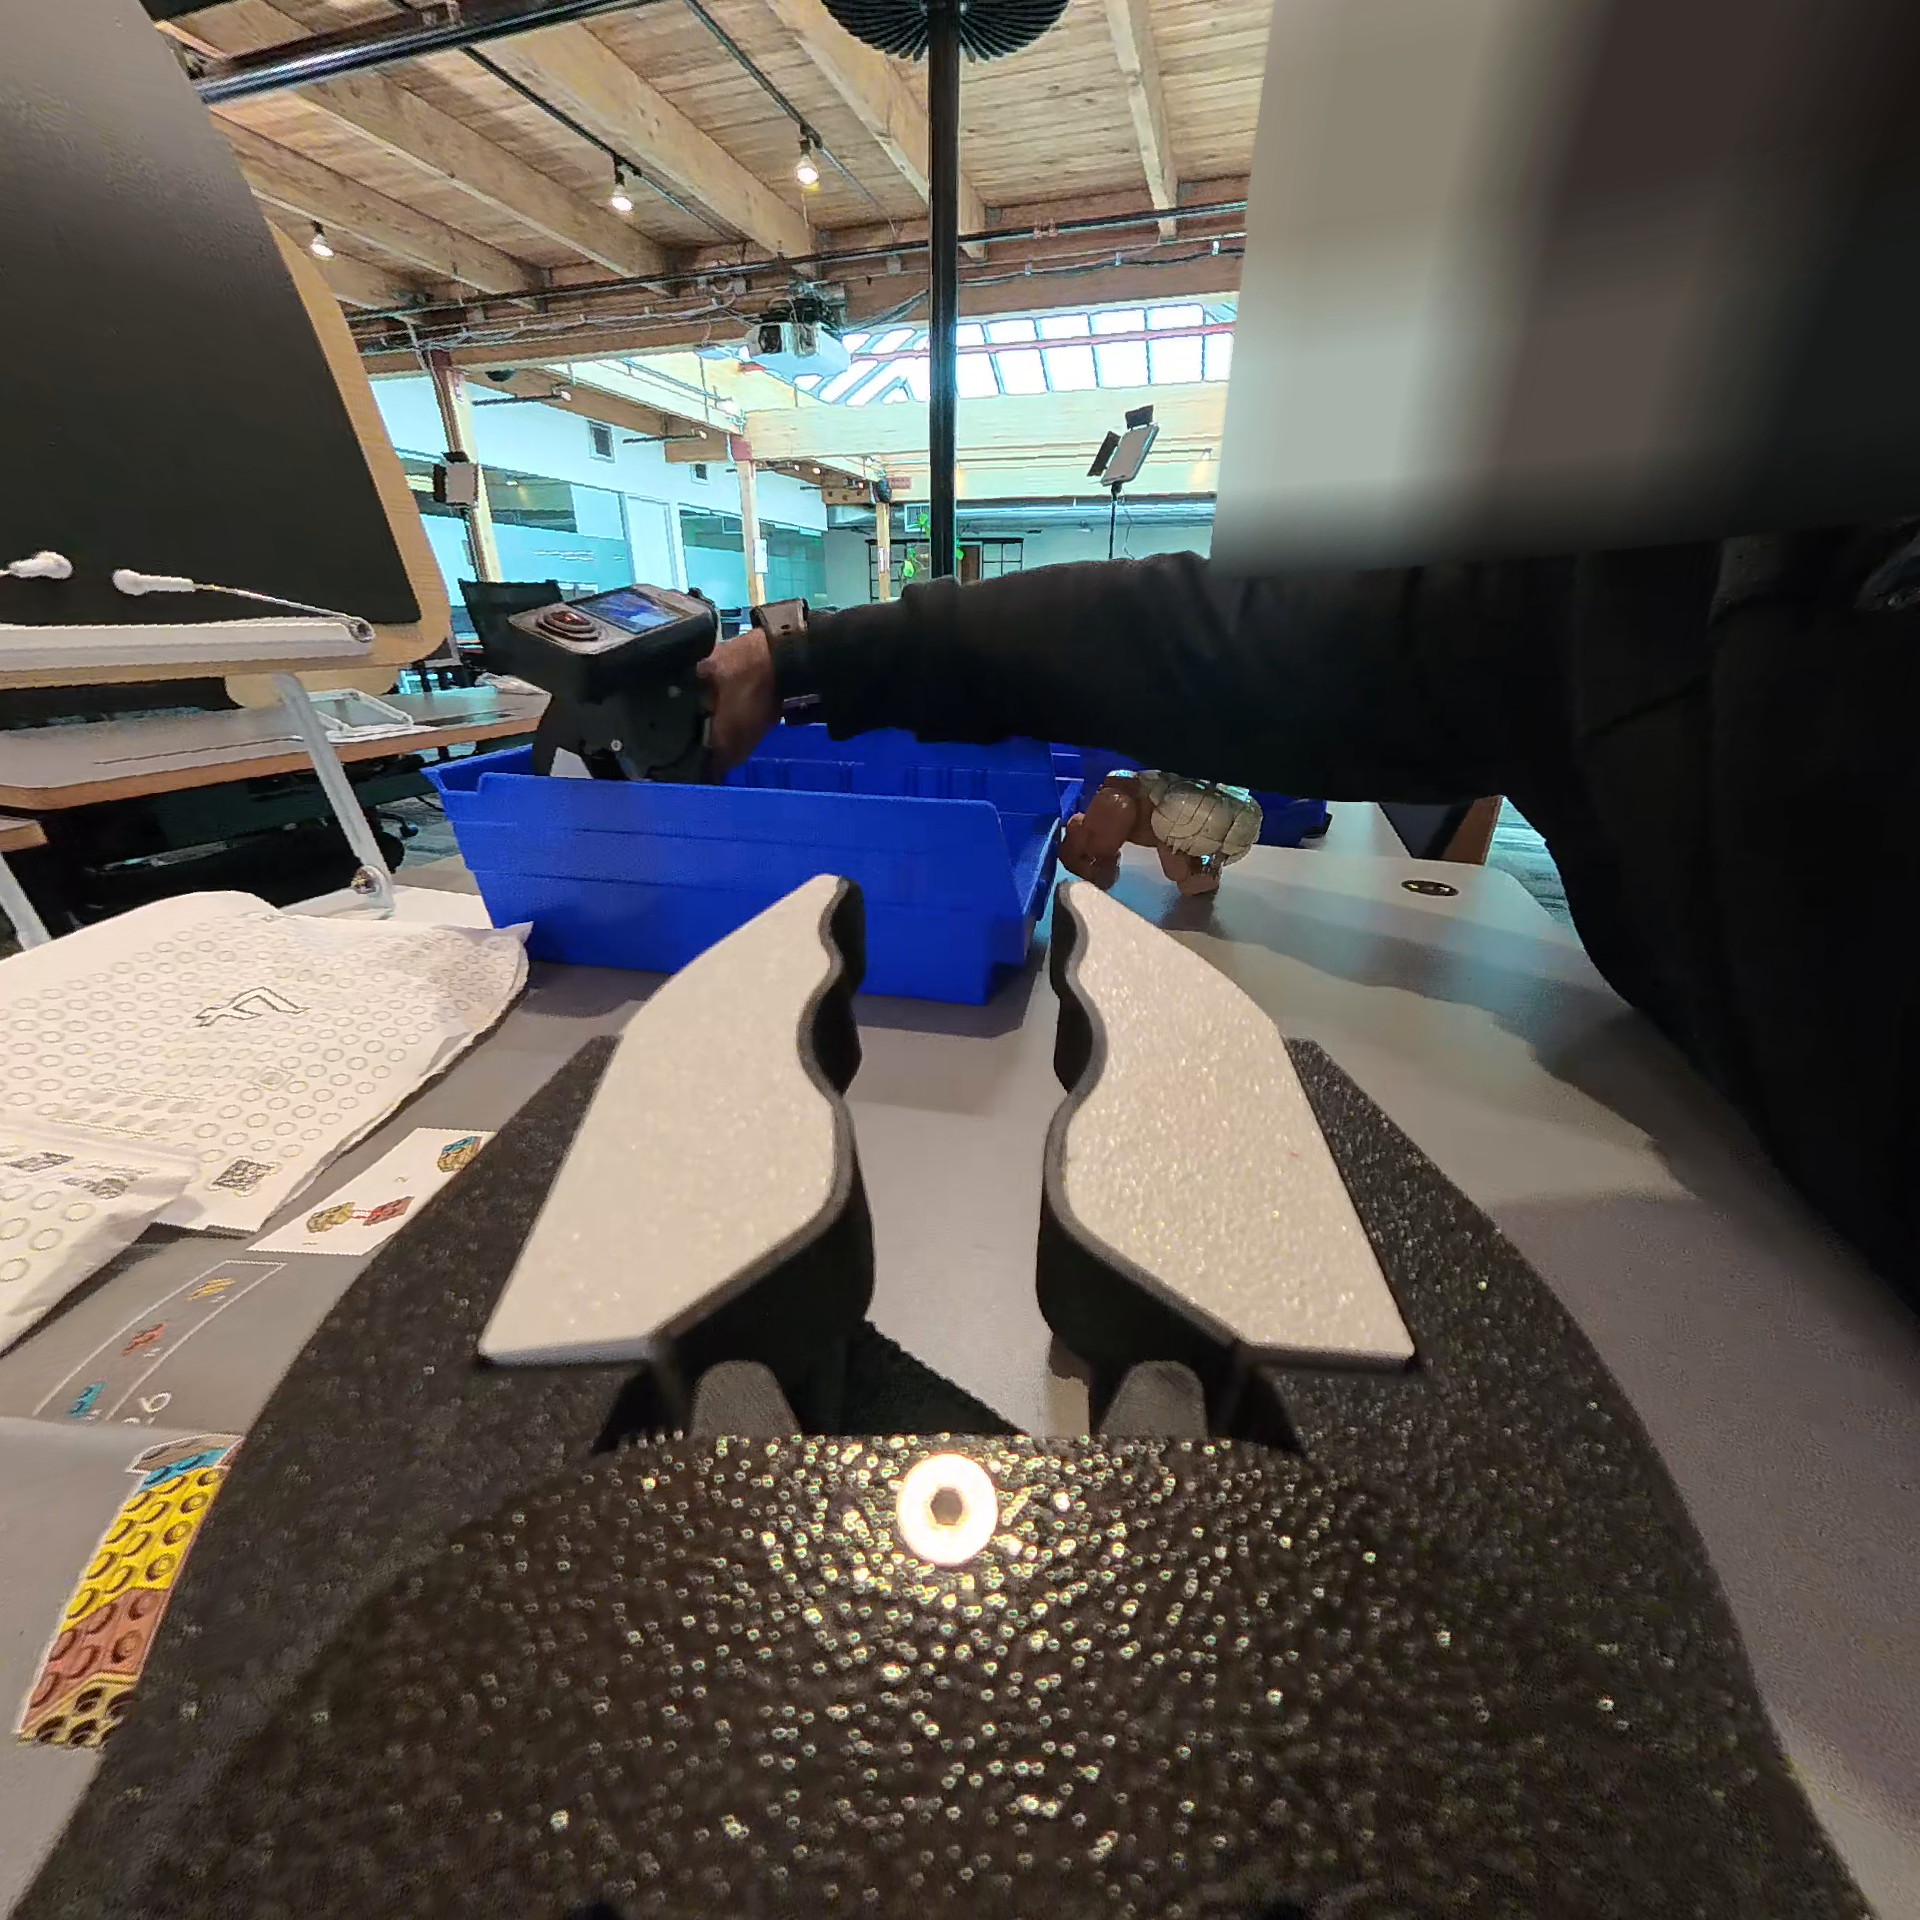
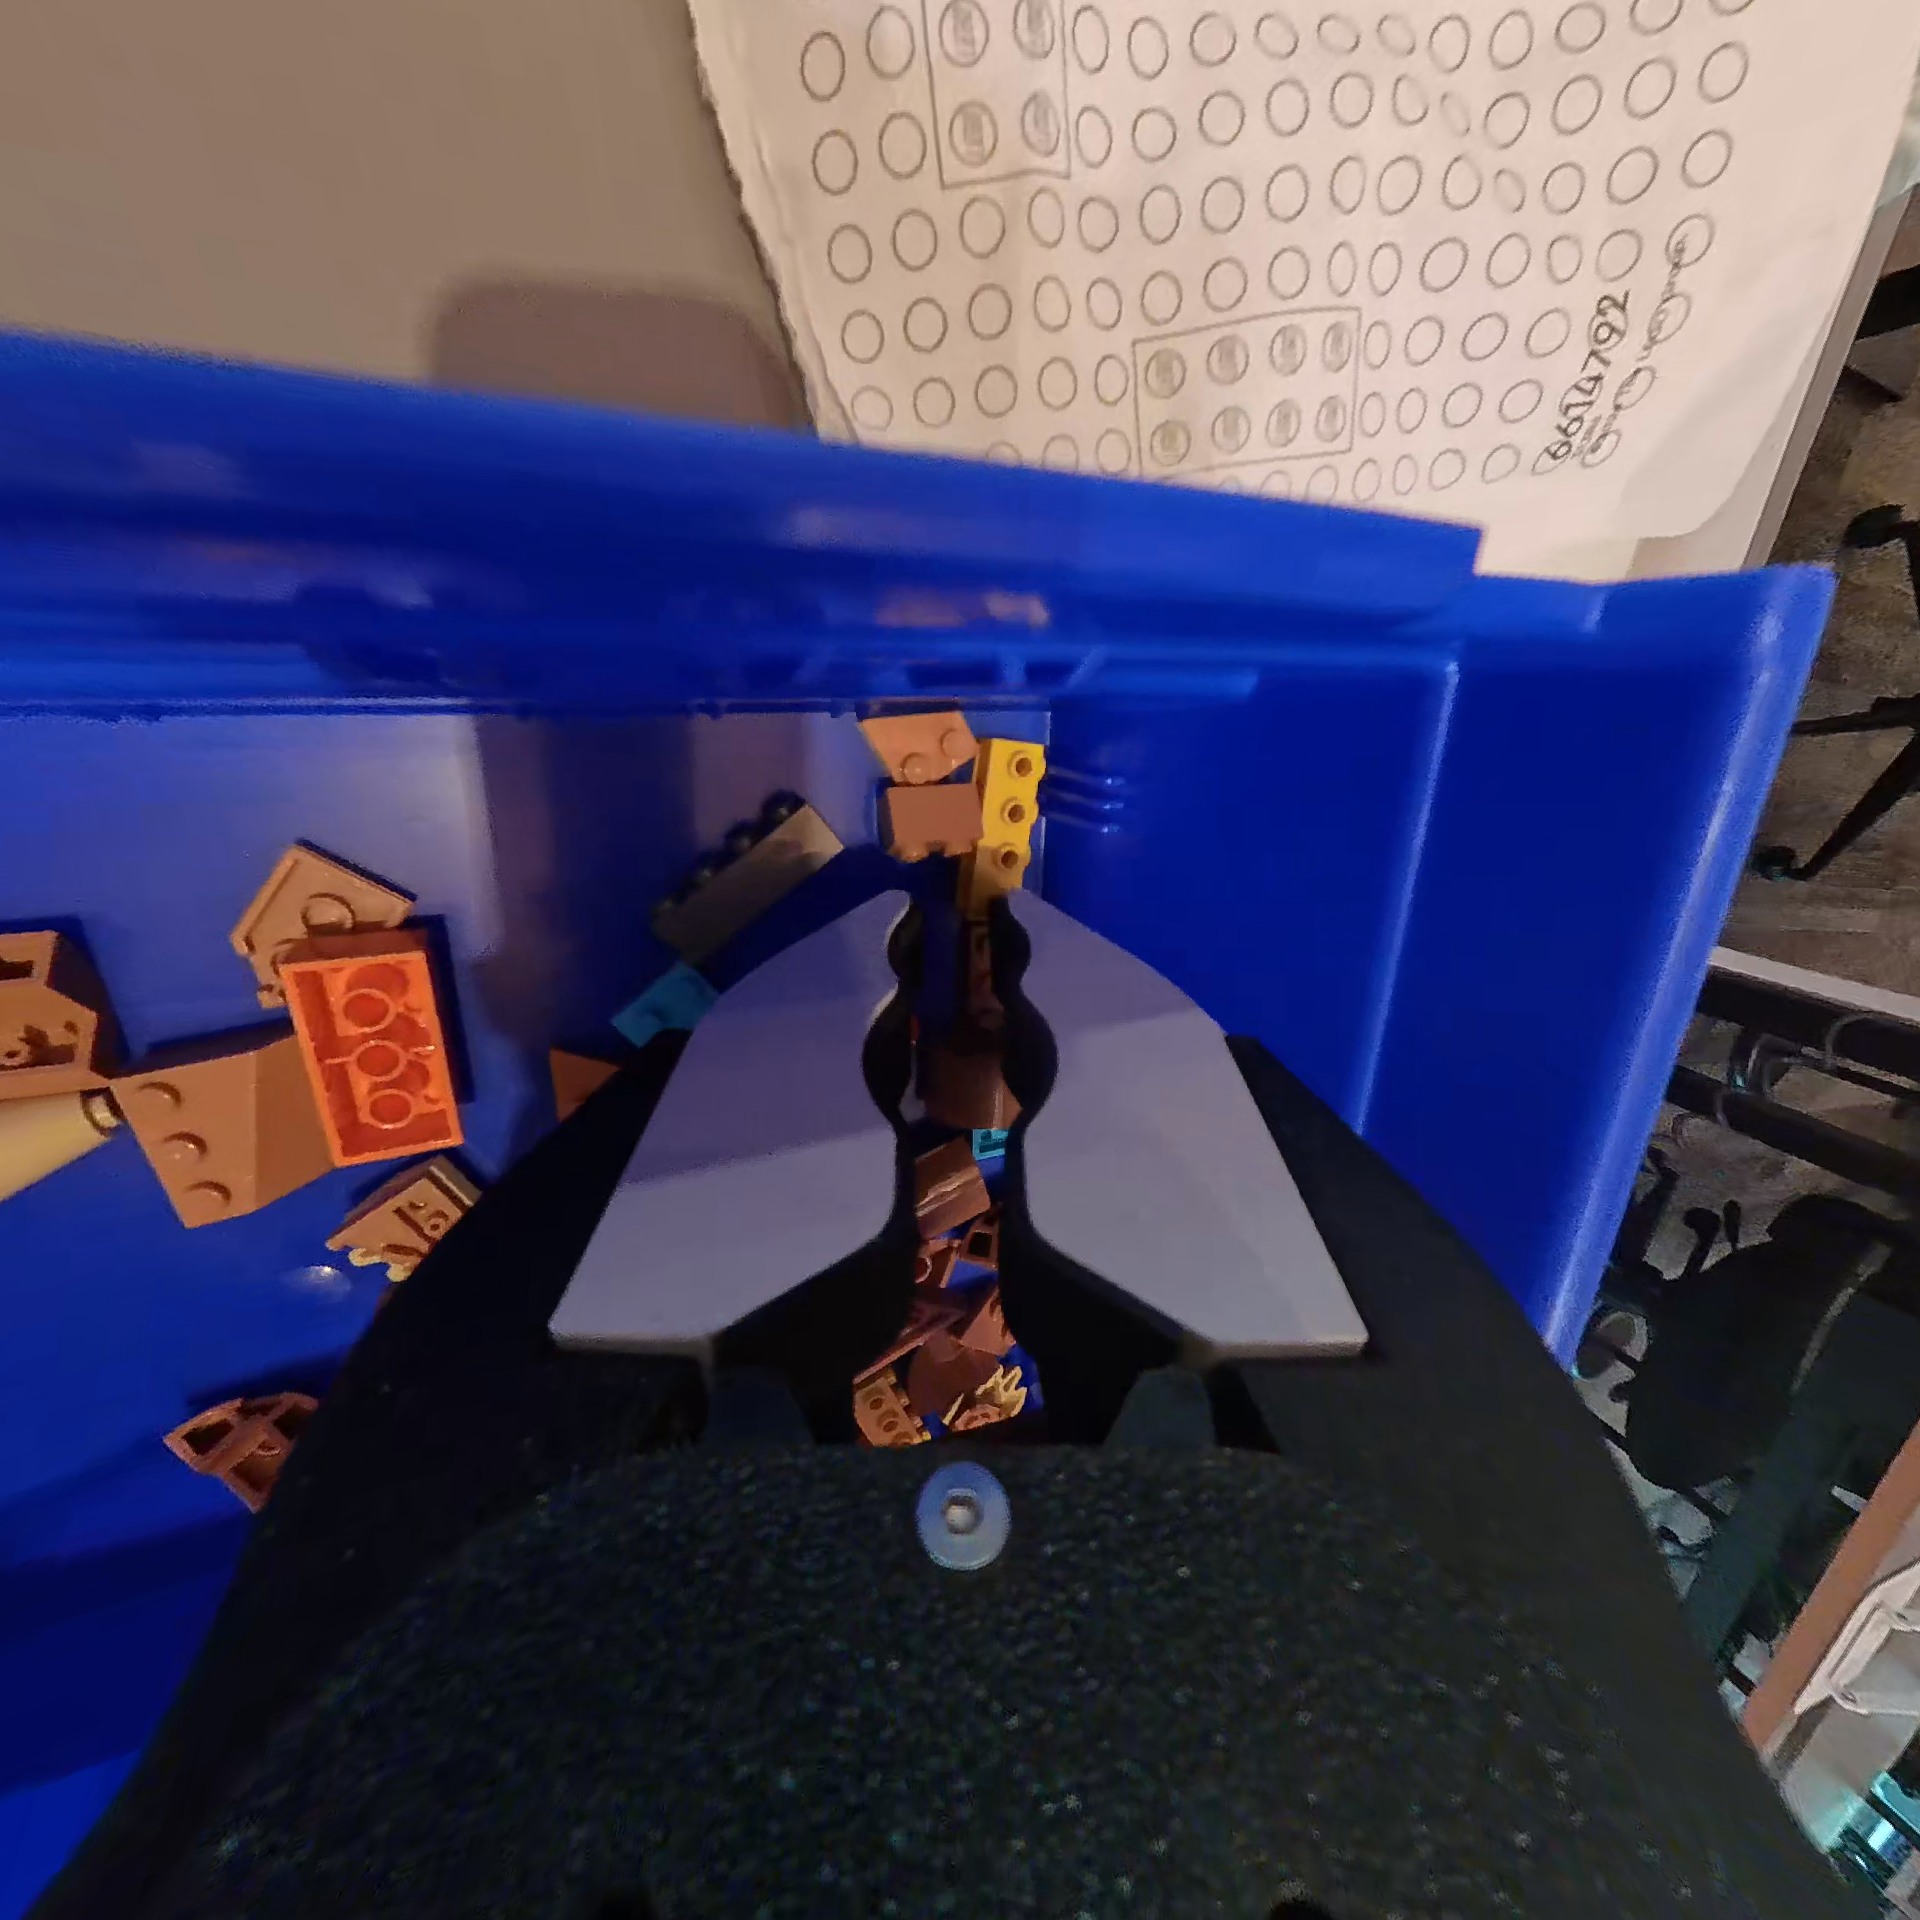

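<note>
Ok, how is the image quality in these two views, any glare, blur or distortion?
Left wrist view: bright daylight, glare on the gripper's screw, wide-angle bending at the edges, sharp blue bin. Right wrist view: dimmer with a blue cast, motion blur on the bin rim and the loose bricks.

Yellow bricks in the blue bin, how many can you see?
1. The yellow brick sits in the far corner of the blue bin, just beyond the right gripper. More may be hidden under the gripper.
</note>
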`<state>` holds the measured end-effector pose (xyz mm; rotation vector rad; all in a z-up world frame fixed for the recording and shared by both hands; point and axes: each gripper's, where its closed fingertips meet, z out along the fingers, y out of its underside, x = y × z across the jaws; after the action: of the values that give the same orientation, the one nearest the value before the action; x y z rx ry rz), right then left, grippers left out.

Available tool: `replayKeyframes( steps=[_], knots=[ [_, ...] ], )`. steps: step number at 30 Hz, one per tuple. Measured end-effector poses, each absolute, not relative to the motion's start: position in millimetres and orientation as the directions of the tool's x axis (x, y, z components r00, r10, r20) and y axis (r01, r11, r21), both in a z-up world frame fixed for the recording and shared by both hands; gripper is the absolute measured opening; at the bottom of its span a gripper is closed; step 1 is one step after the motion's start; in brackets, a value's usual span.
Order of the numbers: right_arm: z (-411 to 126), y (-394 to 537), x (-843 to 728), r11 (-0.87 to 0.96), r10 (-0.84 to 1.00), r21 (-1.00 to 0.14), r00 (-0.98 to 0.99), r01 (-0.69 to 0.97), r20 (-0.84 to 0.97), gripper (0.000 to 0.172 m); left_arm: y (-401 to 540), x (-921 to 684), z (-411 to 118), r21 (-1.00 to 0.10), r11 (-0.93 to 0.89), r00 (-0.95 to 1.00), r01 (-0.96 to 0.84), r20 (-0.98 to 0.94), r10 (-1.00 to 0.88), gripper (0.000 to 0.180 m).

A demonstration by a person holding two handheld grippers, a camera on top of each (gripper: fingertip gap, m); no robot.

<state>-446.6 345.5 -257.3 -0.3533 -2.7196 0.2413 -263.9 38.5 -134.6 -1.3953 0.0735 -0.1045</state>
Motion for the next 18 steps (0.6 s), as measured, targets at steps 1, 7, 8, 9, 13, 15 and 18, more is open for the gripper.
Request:
replayKeyframes(
  steps=[1,7,8,9,13,15,18],
  knots=[
    [-257,345,-447,0.954,0.277,-0.212,-0.891,0.211,0.360,0.012,38,-264,-135,-0.985,0.172,0.993,0.028,0.008,-0.118,0.034],
    [-261,348,-429,0.956,0.279,-0.171,-0.923,0.239,0.266,0.011,38,-263,-134,-0.985,0.173,0.993,0.027,0.007,-0.119,0.033],
    [-261,350,-427,0.959,0.271,-0.162,-0.927,0.234,0.261,0.013,38,-263,-134,-0.984,0.174,0.993,0.029,0.008,-0.119,0.032],
    [-260,351,-427,0.961,0.264,-0.160,-0.925,0.227,0.274,0.013,38,-264,-134,-0.984,0.174,0.993,0.031,0.010,-0.119,0.032],
    [-250,349,-442,0.951,0.292,-0.213,-0.881,0.225,0.373,0.015,38,-263,-134,-0.985,0.171,0.993,0.031,0.010,-0.122,0.032],
    [-247,347,-450,0.952,0.291,-0.219,-0.859,0.215,0.420,0.011,38,-263,-135,-0.985,0.171,0.993,0.029,0.008,-0.122,0.032],
    [-253,346,-452,0.958,0.276,-0.197,-0.859,0.209,0.431,0.009,38,-263,-134,-0.985,0.172,0.993,0.025,0.004,-0.122,0.032]
  ],
)
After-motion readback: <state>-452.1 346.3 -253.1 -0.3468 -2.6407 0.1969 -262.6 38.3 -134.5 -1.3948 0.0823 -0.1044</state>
